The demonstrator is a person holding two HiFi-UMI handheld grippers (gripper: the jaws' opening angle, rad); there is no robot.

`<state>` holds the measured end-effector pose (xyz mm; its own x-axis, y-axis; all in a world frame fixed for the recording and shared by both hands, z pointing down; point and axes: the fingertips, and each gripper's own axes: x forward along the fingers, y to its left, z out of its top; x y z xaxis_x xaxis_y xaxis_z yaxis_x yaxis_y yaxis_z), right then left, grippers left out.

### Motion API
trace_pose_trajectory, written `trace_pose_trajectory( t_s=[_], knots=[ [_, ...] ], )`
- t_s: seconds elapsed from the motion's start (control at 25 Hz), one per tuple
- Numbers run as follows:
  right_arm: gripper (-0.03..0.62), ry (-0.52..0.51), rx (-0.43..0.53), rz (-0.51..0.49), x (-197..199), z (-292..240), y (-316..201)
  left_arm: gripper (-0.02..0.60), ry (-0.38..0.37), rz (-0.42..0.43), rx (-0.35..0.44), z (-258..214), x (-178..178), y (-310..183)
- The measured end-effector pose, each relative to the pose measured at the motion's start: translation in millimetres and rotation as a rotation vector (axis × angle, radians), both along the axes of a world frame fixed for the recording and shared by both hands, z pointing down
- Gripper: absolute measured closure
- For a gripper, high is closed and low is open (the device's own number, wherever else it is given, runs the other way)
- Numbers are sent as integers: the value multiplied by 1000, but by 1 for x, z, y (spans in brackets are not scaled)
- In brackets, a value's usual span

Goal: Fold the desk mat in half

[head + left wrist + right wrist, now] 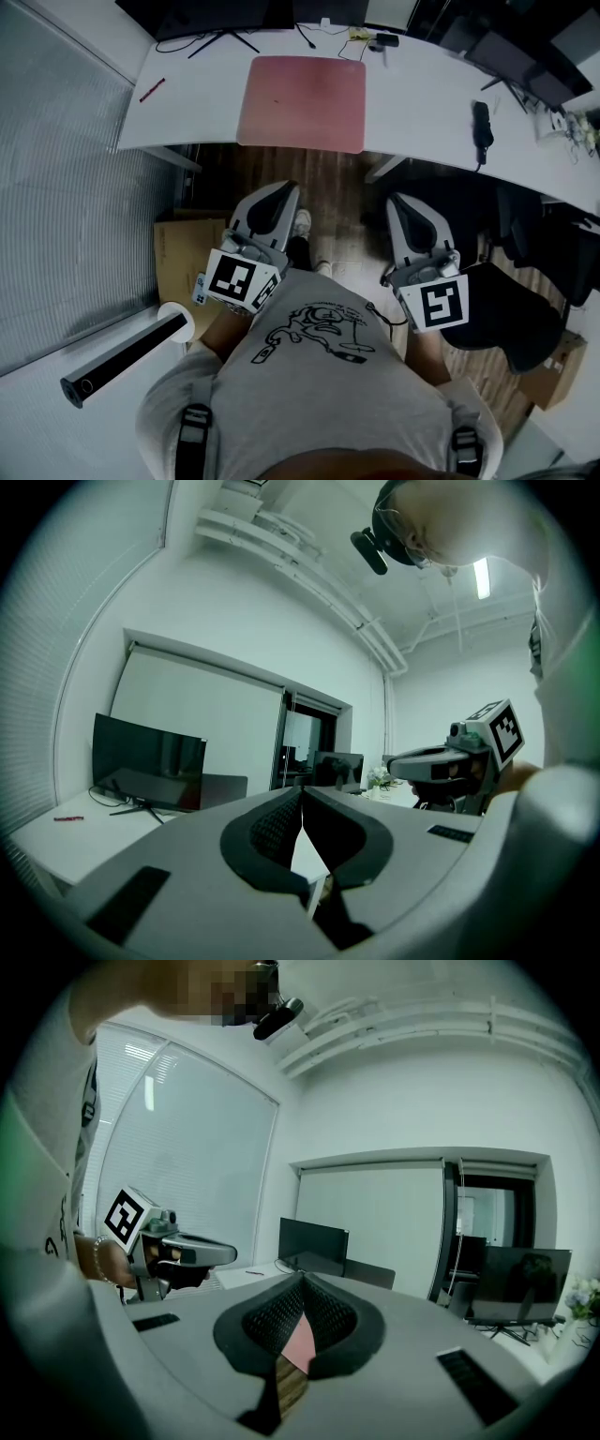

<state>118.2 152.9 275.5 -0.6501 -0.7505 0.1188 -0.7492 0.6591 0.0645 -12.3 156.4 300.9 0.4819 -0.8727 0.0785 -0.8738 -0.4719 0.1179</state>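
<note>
The desk mat (302, 101) lies flat and unfolded on the desk (422, 112), well ahead of the jaws, its near edge facing them. The left gripper (278, 195) and right gripper (403, 204) point level toward it. Both pairs of jaws are pressed together on nothing, likely because the mat's 2 near corners are not yet within reach.

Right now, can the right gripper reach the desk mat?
Probably yes: right gripper hangs short of the desk mat, nothing stands between, and the mat's edge lies at the desk front. Jaws shut; open first.
</note>
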Motion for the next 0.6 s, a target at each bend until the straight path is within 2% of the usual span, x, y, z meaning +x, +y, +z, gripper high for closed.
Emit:
trace_pose_trajectory(
  t_s=[0.6],
  knots=[
    [588,11,11,1,-70,-9,-110,560,-2,5,15,-8,-68,-110]
  ],
)
